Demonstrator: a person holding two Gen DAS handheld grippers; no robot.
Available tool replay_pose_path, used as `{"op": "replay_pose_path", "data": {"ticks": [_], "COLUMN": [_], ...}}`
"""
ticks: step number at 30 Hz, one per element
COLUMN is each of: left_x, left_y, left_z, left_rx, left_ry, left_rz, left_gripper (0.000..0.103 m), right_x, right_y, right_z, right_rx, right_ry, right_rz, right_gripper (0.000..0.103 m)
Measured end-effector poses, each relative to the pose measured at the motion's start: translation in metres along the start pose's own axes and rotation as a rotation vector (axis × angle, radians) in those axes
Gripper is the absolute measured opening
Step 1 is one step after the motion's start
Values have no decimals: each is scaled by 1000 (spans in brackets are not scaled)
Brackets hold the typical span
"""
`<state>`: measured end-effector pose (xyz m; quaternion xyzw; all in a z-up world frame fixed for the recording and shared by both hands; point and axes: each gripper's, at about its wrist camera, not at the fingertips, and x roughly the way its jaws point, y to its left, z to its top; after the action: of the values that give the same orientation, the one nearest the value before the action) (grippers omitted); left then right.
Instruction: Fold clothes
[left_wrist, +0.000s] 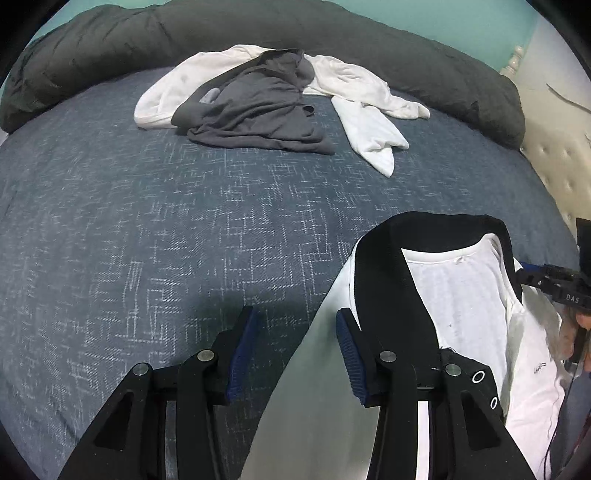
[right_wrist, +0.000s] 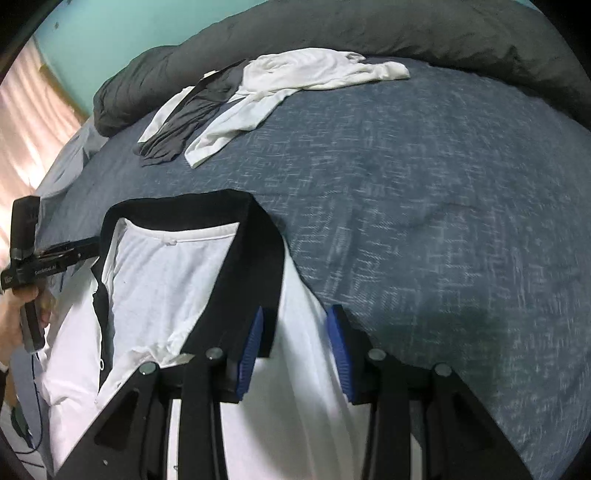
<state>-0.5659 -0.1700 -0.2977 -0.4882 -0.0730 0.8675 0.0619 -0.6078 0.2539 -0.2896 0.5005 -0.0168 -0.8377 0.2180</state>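
Observation:
A white shirt (left_wrist: 461, 295) with a black collar band (left_wrist: 391, 280) lies spread on the blue patterned bed cover (left_wrist: 147, 221). My left gripper (left_wrist: 297, 321) is open just above the shirt's left edge, its right finger over the black band and white cloth under the gap. In the right wrist view the same shirt (right_wrist: 166, 280) lies at lower left. My right gripper (right_wrist: 297, 317) is open over the shirt's right edge beside the collar band (right_wrist: 258, 258), and its blue pads stand apart from the cloth.
A crumpled grey garment (left_wrist: 258, 107) and a white garment (left_wrist: 354, 74) lie at the bed's far side, in front of a rolled dark duvet (left_wrist: 369, 33). A cream tufted headboard (left_wrist: 554, 166) is at the right. A hand (right_wrist: 18, 306) shows at the left edge near pink curtains (right_wrist: 29, 129).

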Motion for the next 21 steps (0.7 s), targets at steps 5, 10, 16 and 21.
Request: {"op": "replay_pose_path", "data": {"ticks": [5,10,16,21], "left_x": [-3,-11,-16,-7], "left_y": [-2,-11,-7,-7], "left_z": [1,3,15,18], "left_rx": [10,37,18,23], "left_ry": [-5,-39,-32,36], "left_rz": [-20,7,29,72], "left_gripper": [2,1,1,2], "right_x": [0,-5,-13,-3], "right_y": [7,15,5,-2], "right_z": [3,5,16,19], "right_rx": [-25,-53,-8,33], "right_ry": [-20,-48,-85,-3], "right_rz": [-35,-68,-127,-106], "right_gripper": [5,3,3,5]}}
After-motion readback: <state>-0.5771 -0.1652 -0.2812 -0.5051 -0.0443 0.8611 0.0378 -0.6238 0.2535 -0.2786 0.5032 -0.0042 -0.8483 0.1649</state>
